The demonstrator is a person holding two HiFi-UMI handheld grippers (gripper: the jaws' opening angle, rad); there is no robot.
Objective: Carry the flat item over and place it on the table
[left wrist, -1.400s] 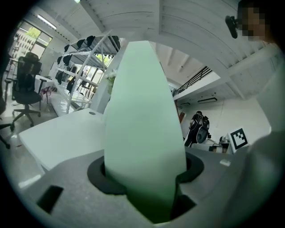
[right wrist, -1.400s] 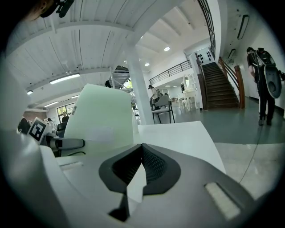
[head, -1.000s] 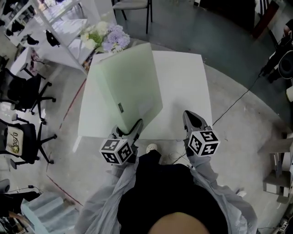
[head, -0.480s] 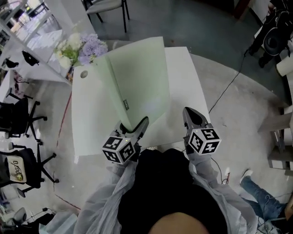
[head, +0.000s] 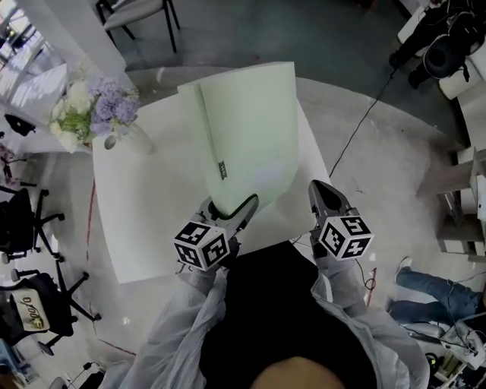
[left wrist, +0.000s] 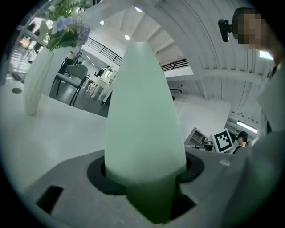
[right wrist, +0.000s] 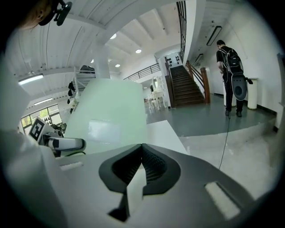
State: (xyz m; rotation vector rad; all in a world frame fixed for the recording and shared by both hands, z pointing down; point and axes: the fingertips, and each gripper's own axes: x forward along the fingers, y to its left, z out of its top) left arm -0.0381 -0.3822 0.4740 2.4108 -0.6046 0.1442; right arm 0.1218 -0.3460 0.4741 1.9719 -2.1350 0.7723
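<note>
Compared with a second ago, the pale green flat item (head: 247,129) reaches farther over the white tabletop (head: 137,220) and now covers its far right part in the head view. The vase of flowers (head: 95,114) has slid from the top middle towards the left. Legs in jeans (head: 425,285) now show at the lower right. The left claw (head: 241,207) is clamped on the item's near corner, holding it at a slant above the tabletop (not laid flat). The right claw (head: 320,191) is closed on nothing, just beside the tabletop's near right corner.

The floor is polished grey, with a black cable (head: 357,121) trailing across it. A chair (head: 140,15) stands beyond the tabletop and office chairs (head: 26,220) at the left. The right gripper view shows a staircase (right wrist: 185,87) and a person with a backpack (right wrist: 229,75).

A small dark tag (head: 223,170) on the item is too small to read.
</note>
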